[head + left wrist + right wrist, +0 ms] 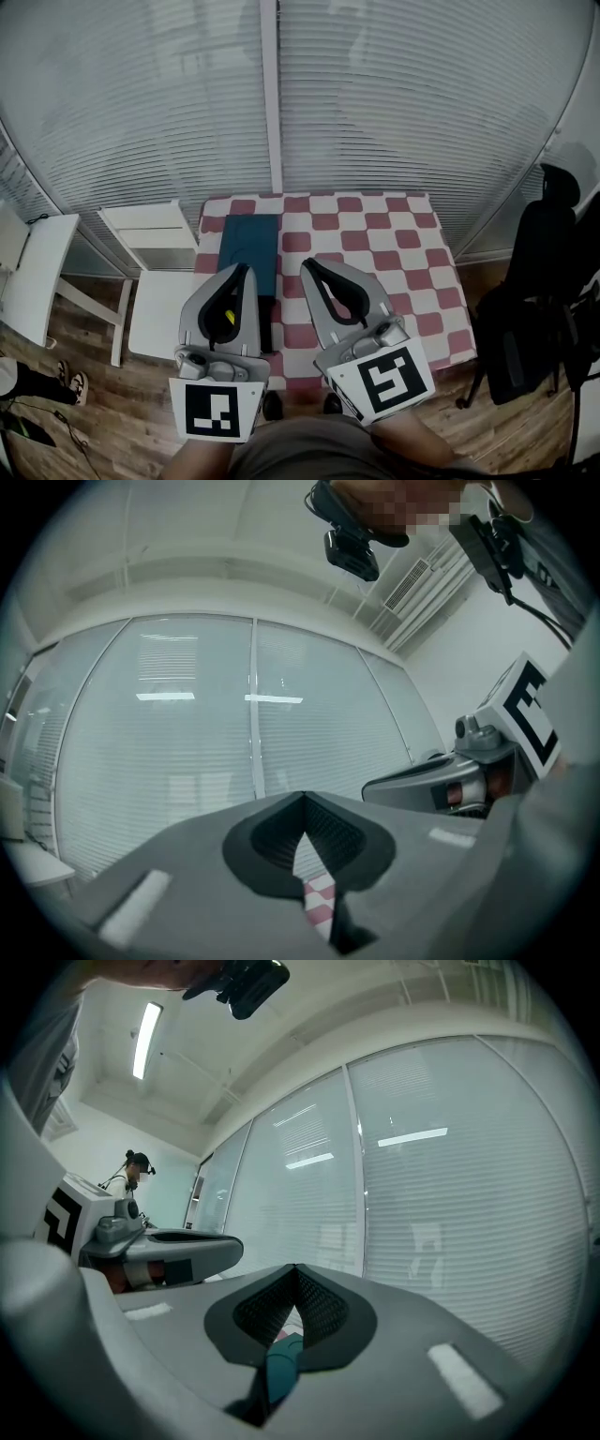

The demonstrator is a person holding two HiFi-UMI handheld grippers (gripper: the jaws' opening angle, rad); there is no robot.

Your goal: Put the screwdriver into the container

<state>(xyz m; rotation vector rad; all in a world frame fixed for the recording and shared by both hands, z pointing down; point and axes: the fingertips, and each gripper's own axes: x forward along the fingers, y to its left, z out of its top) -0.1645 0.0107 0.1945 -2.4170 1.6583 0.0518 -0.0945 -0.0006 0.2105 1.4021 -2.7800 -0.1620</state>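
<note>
Teal container (249, 246) on checkered surface (375, 234). L gripper (245, 272) at container's near end, R gripper (308, 266) just beside container; fingers of the 2 pressed together, empty.

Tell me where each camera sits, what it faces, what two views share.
Head view: on the head, steeply down at the checkered table; left claw, right claw and forearms show.
Left gripper view: on the left claw, facing the blinds; its shut jaws show.
Right gripper view: likewise on the right claw.
Shared: each sees the other claw.
</note>
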